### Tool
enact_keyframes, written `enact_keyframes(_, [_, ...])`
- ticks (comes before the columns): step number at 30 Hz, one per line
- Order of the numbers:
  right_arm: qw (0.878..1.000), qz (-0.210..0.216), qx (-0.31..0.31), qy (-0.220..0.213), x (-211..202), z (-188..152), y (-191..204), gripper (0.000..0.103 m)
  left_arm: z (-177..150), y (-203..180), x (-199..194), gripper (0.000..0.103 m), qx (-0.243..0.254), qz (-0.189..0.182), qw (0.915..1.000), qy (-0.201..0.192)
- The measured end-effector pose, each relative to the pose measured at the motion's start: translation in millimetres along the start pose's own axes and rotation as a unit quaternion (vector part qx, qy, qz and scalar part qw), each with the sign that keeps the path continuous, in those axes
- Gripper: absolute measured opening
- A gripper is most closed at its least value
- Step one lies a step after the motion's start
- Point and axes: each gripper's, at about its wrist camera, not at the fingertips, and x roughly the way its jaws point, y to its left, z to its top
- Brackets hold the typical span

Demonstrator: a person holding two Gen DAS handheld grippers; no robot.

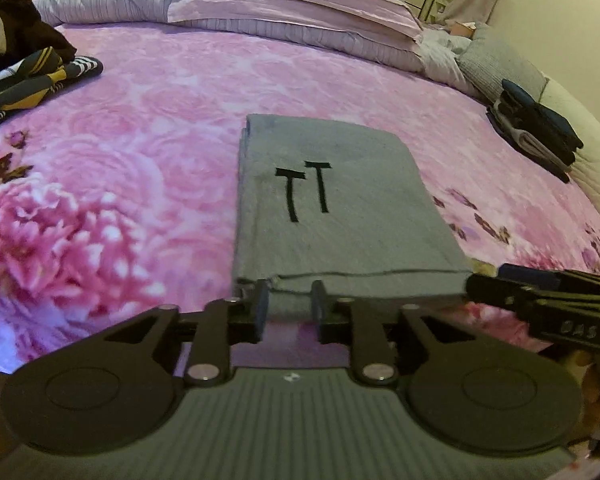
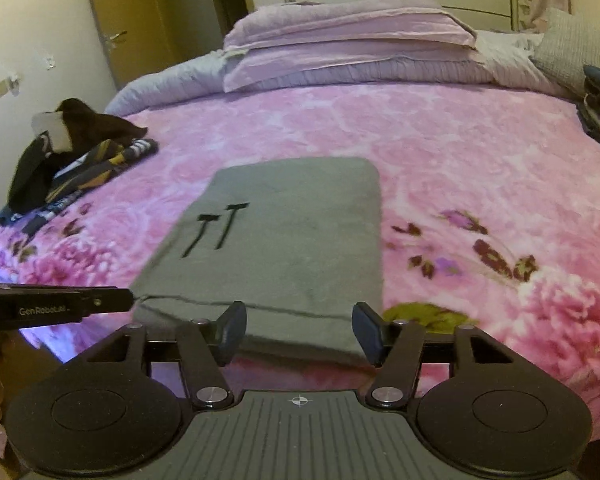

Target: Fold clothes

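Grey garment folded flat on the bed, both grippers at its near hem.

Long axis running from 6 toward 12, away from both cameras. Left hand-held gripper at 6 on the near-left part of the hem, jaws slightly apart, cloth between them but apparently not pinched. Right hand-held gripper at 6 by the near-right corner, jaws wide apart, straddling the hem, nothing clamped. Both about equally near. Unfolded pile at 10, folded stack at 2. Likely next: carrying the garment toward 2, judging by the stack.
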Motion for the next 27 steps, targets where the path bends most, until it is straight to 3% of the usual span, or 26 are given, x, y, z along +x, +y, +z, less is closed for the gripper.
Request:
enact_keyframes(7, [1.000,-0.003,-0.002,-0.007,-9.4,-2.5,6.5,0.056,-4.7,-11.0,-14.9,0.022,0.011,-0.008,0.9999,-0.006])
enact_keyframes(11, [1.000,-0.002,0.008,-0.012,-9.8,-0.5,0.2,0.056,-1.7,-9.2,-15.6,0.030,0.007,-0.006,0.9999,-0.014])
enact_keyframes(14, [1.000,0.004,0.027,-0.014,-6.5,4.4,-13.7,0.056,2.3,5.8,-12.5,0.037,-0.025,-0.013,0.9993,-0.026])
enact_keyframes(17, [0.996,0.028,0.084,-0.014,4.5,10.0,-46.3,0.057,4.8,34.6,0.2,0.039,-0.098,-0.032,0.9944,-0.024])
enact_keyframes(21, [0.976,0.067,0.208,0.009,36.1,11.2,-105.3,0.057,4.0,68.8,29.5,0.039,-0.201,-0.083,0.9761,0.003])
enact_keyframes(25, [0.944,0.129,0.300,0.041,70.8,6.3,-142.1,0.057,-4.1,80.3,57.5,0.039,-0.255,-0.087,0.9629,0.021])
enact_keyframes(27, [0.931,0.157,0.327,0.034,80.7,4.4,-149.6,0.057,-9.8,83.2,63.1,0.042,-0.275,-0.097,0.9565,0.013])
